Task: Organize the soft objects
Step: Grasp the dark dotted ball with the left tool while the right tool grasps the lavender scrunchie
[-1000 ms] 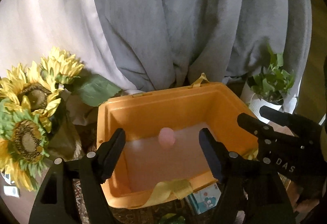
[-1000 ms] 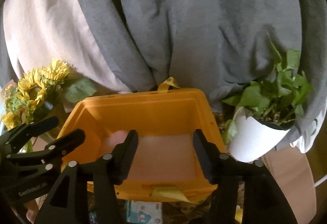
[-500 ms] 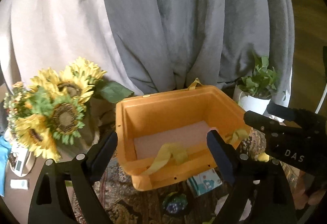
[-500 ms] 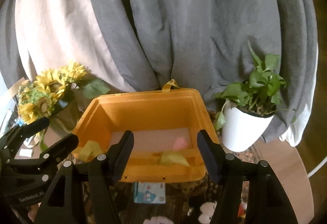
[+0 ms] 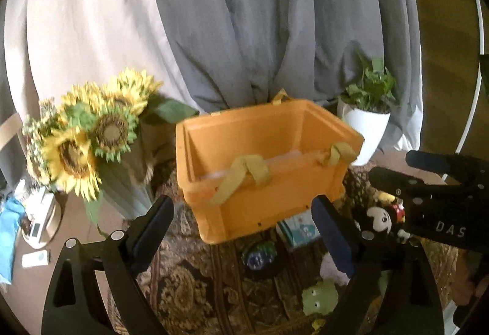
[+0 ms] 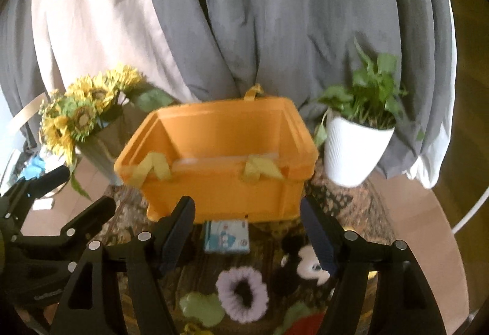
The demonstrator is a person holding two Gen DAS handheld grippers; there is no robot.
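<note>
An orange bin (image 5: 262, 179) with yellow straps stands on a patterned rug; it also shows in the right wrist view (image 6: 220, 163). My left gripper (image 5: 244, 225) is open and empty, in front of the bin. My right gripper (image 6: 247, 231) is open and empty, also in front of it. Soft toys lie on the rug below: a black-and-white mouse plush (image 5: 379, 220), a green frog toy (image 5: 321, 301), a purple scrunchie (image 6: 243, 293), a green soft piece (image 6: 201, 309) and a small printed pouch (image 6: 226, 235). The bin's contents are hidden by its front wall.
A sunflower bouquet (image 5: 88, 139) stands left of the bin. A white pot with a green plant (image 6: 354, 148) stands to its right. Grey and white curtains hang behind. Small items lie on the brown table at far left (image 5: 36, 231).
Both grippers have pulled back and up from over the bin. A pink ball seen inside the bin earlier is now hidden. The toys on the rug have come into view.
</note>
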